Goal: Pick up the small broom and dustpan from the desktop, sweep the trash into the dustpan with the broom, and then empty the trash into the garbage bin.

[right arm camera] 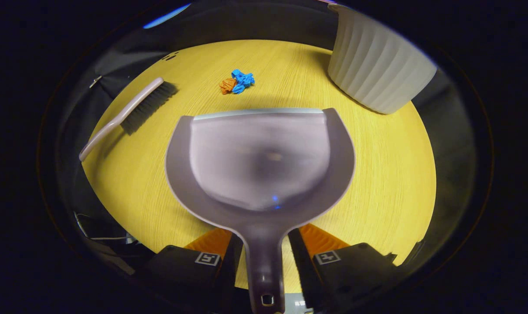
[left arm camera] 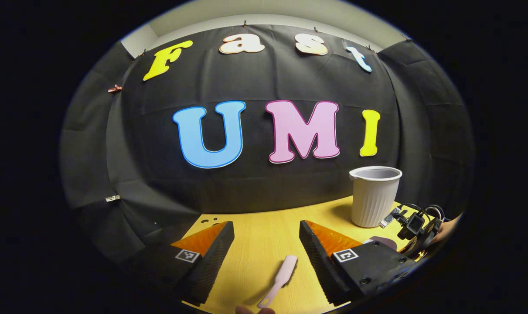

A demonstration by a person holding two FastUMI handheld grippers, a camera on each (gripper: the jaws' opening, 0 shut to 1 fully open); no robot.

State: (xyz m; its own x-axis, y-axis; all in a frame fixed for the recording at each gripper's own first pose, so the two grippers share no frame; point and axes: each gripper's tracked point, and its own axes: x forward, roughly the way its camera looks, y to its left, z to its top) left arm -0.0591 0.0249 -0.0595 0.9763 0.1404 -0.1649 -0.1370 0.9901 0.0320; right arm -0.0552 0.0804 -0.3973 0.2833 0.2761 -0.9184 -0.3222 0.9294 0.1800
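A grey dustpan (right arm camera: 259,161) fills the middle of the right gripper view, its lip pointing at the trash. My right gripper (right arm camera: 264,233) is shut on the dustpan's handle (right arm camera: 264,266). The trash (right arm camera: 236,83), crumpled orange and blue scraps, lies just beyond the lip. To the left of it on the table lies the small broom (right arm camera: 133,111), pale handle and dark bristles. In the left gripper view my left gripper (left arm camera: 266,224) stands open above the table, and the tip of the broom's handle (left arm camera: 282,277) lies between its fingers, untouched. The right gripper (left arm camera: 416,226) and a hand (left arm camera: 447,229) show far right.
A white ribbed garbage bin (left arm camera: 375,196) (right arm camera: 377,65) stands upright on the wooden table (right arm camera: 377,174) at the back right, near the dustpan's right corner. The black cloth wall closes off the far edge of the table (left arm camera: 264,244).
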